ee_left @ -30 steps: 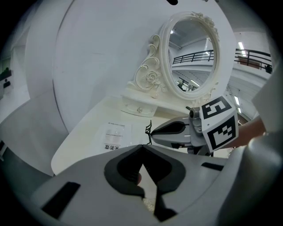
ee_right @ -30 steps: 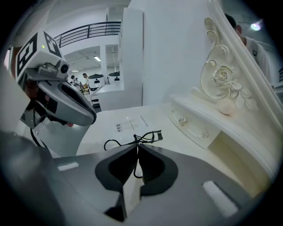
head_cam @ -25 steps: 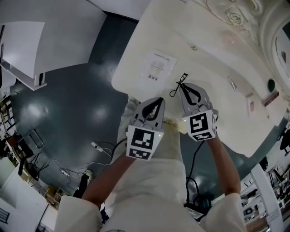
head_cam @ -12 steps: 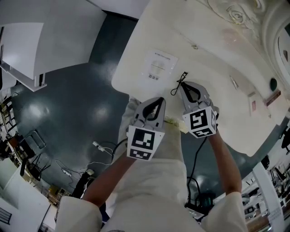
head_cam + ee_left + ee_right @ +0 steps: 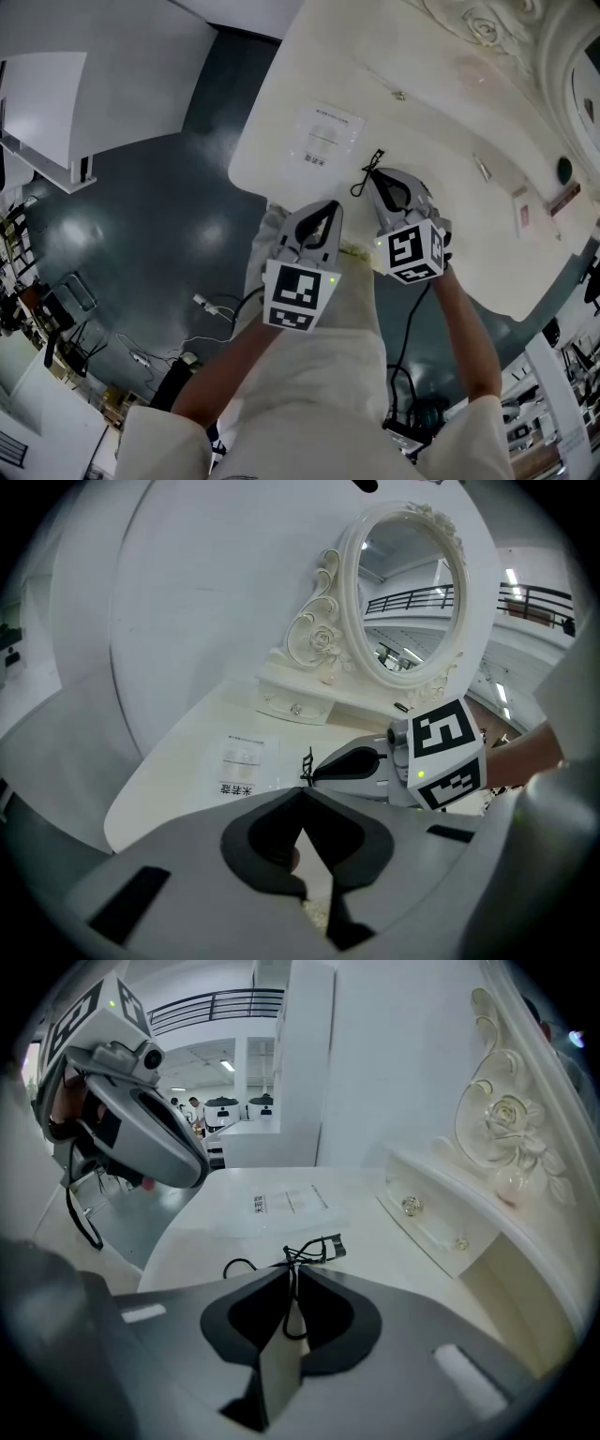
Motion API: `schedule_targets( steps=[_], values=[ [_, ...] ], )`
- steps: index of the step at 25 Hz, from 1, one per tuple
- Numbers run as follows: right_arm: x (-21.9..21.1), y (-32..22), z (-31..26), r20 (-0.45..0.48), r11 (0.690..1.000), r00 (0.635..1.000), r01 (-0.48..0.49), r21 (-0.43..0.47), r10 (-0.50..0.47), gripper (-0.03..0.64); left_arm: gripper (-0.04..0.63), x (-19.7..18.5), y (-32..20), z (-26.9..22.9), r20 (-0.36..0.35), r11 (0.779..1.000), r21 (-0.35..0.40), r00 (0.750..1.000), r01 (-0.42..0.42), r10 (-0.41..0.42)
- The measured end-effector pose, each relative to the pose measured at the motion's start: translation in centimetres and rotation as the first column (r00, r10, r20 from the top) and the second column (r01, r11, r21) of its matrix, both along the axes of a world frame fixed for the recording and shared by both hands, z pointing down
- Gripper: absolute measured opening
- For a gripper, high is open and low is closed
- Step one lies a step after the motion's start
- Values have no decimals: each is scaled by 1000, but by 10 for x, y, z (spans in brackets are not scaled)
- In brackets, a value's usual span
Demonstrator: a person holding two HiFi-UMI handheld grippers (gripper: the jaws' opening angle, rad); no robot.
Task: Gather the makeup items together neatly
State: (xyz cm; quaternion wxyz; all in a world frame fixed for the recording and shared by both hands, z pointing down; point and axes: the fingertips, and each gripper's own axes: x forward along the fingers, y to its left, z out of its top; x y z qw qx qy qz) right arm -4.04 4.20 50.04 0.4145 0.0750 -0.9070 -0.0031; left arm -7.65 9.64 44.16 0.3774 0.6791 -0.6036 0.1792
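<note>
A black eyelash curler [image 5: 368,173] hangs above the white vanity table [image 5: 441,234], its handle loops caught between the jaws of my right gripper [image 5: 374,180]. In the right gripper view the curler [image 5: 311,1250] sticks out past the closed tips [image 5: 289,1270], its clamp end pointing toward the paper. My left gripper [image 5: 332,209] is shut with nothing in it, just left of the right one at the table's front edge. The left gripper view shows its tips [image 5: 302,794] meeting, with the curler [image 5: 307,764] beyond. Other small makeup items [image 5: 482,171] lie at the table's right.
A printed paper sheet [image 5: 325,136] lies on the table ahead of the grippers. An ornate mirror [image 5: 403,602] with a small drawer base [image 5: 436,1222] stands at the back. A pink card [image 5: 521,217], a brown stick [image 5: 562,202] and a dark round item [image 5: 563,171] sit far right.
</note>
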Motion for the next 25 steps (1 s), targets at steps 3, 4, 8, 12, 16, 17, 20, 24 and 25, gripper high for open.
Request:
schedule_targets(
  steps=[3, 4, 8, 12, 16, 17, 20, 24, 25],
  values=[
    [1, -2, -1, 3, 1000, 1000, -13, -8, 13, 44, 9, -1, 0, -1, 3, 1000, 2, 1000, -1, 1],
    [1, -2, -1, 4, 1000, 1000, -17, -9, 17, 50, 9, -1, 0, -2, 4, 1000, 3, 1000, -1, 1],
    [3, -2, -6, 17, 1000, 1000, -25, -11, 26, 52, 9, -1, 1, -2, 11, 1000, 3, 1000, -3, 3],
    [6, -1, -15, 46, 999, 998, -42, -19, 43, 52, 9, 2, 1, -4, 13, 1000, 7, 1000, -5, 5],
    [10, -3, -36, 99, 997, 992, -83, 1, 83, 23, 9, 7, 0, -8, 15, 1000, 15, 1000, -13, 12],
    [11, -5, -42, 113, 995, 989, -98, 7, 97, 18, 9, 8, -1, -9, 16, 1000, 17, 1000, -15, 15],
    [18, -9, -54, 140, 989, 981, -143, 29, 138, 11, 9, 12, -1, -13, 20, 999, 25, 1000, -22, 22],
    [32, -14, -64, 163, 977, 966, -211, 43, 201, 3, 9, 19, -2, -19, 25, 999, 38, 999, -33, 32],
    [36, -15, -67, 173, 972, 959, -233, 35, 223, 3, 9, 21, -2, -20, 26, 999, 42, 999, -35, 34]
  ],
)
